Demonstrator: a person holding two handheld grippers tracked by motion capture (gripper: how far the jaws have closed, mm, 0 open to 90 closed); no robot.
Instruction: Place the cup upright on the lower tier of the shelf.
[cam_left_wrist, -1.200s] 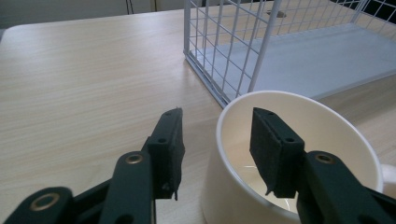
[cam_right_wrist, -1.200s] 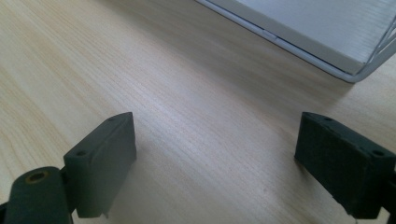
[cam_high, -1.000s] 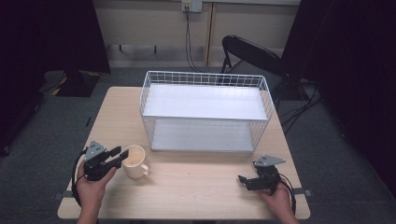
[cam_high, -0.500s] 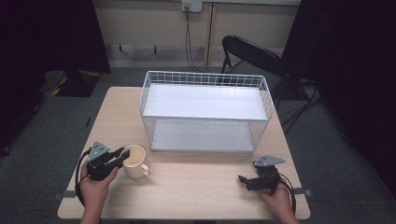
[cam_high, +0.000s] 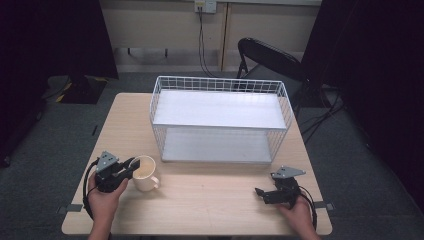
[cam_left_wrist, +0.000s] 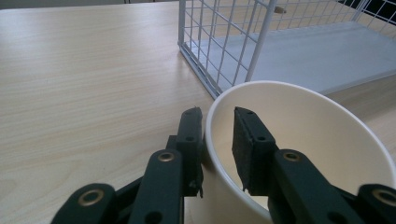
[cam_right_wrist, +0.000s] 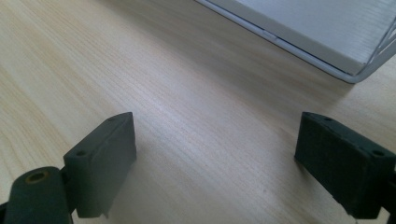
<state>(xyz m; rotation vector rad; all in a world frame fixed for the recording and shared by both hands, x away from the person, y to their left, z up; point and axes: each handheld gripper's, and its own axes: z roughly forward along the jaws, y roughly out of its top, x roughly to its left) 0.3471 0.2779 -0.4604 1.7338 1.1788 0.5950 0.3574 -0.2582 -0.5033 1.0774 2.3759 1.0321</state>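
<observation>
On the tabletop (cam_high: 210, 200), the left gripper (cam_left_wrist: 217, 140) has just been closing its jaws on the cup (cam_high: 145, 172) wall; the right gripper (cam_right_wrist: 215, 163) rests, jaws wide apart.

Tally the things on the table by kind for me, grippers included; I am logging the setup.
Cream mug: 1
White wire rack: 1
Black hand-held grippers: 2, the left gripper with its jaws either side of the mug's rim, the right gripper open over bare table
Total: 4

No lettering, label or number can be read anywhere; the distant wall fitting is perhaps too blurred.
</observation>
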